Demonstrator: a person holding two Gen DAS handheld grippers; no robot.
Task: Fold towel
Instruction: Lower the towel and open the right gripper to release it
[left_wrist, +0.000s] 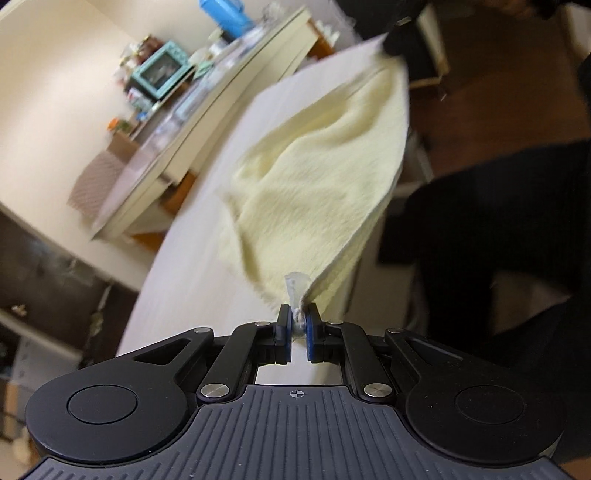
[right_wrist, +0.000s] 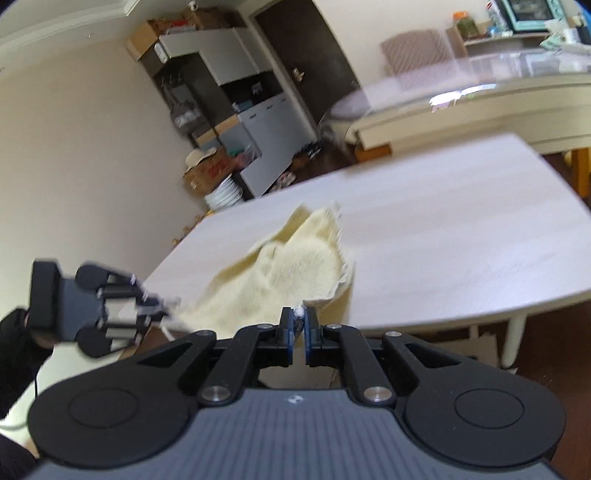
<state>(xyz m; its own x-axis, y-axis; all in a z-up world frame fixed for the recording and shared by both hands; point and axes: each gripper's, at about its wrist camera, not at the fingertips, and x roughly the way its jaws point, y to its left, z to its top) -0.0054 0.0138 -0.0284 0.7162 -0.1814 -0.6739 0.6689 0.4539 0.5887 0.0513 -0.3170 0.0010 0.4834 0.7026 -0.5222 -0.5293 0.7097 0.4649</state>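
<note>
A pale yellow towel (left_wrist: 317, 166) hangs stretched between both grippers above the near edge of a white table (left_wrist: 207, 258). In the left wrist view my left gripper (left_wrist: 297, 314) is shut on one towel corner, with a small clear tag sticking up between its blue pads. The towel runs away to the right gripper (left_wrist: 397, 40), a dark blur at the top right. In the right wrist view my right gripper (right_wrist: 299, 315) is shut on another corner of the towel (right_wrist: 295, 273). The left gripper (right_wrist: 170, 308) holds the far end at the left, and the cloth sags onto the table (right_wrist: 461, 229).
A cream sideboard (left_wrist: 229, 96) stands beyond the table, crowded with a teal box (left_wrist: 162, 70) and jars. The person's dark sleeve (left_wrist: 498, 240) fills the right of the left wrist view. Cardboard boxes and stacked plates (right_wrist: 221, 192) lie on the floor by grey cabinets (right_wrist: 273, 140).
</note>
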